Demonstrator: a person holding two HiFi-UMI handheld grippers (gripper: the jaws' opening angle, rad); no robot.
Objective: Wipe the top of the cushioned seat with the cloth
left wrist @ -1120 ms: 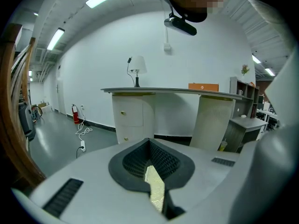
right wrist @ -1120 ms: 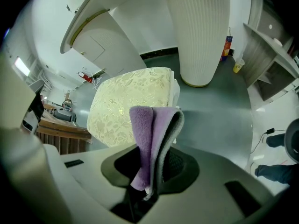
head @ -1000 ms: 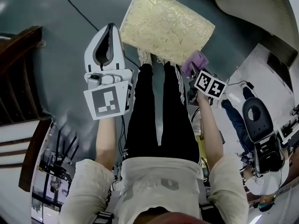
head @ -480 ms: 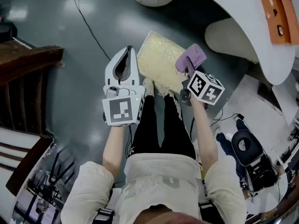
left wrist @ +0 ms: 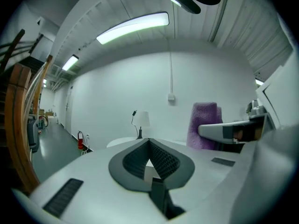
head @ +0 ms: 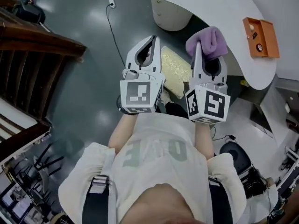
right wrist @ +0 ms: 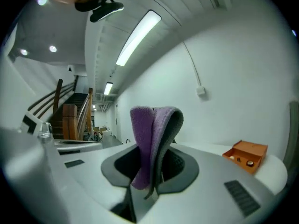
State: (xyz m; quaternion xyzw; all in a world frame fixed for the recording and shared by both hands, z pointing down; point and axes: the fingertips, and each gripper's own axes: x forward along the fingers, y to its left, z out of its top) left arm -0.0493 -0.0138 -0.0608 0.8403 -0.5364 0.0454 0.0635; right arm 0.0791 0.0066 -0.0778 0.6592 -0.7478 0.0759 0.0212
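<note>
Right gripper view is showing the right gripper (right wrist: 150, 171) clamping the folded purple cloth (right wrist: 152, 134), well above the cushioned seat (head: 176, 70) lying on the floor (head: 93, 78) between both grippers; the left gripper (left wrist: 149, 146) is holding nothing, its jaws meeting at the tips

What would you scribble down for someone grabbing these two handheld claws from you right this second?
Left gripper: shut, empty, held up in the air.
Right gripper: shut on the purple cloth, also held up.
Cushioned seat: down below, seen between the two grippers in the head view; the cloth is not touching it.
Done: cloth is in hand. Whether any wiping has happened cannot be told.
Left: lower the cloth onto the seat top and wipe it.
</note>
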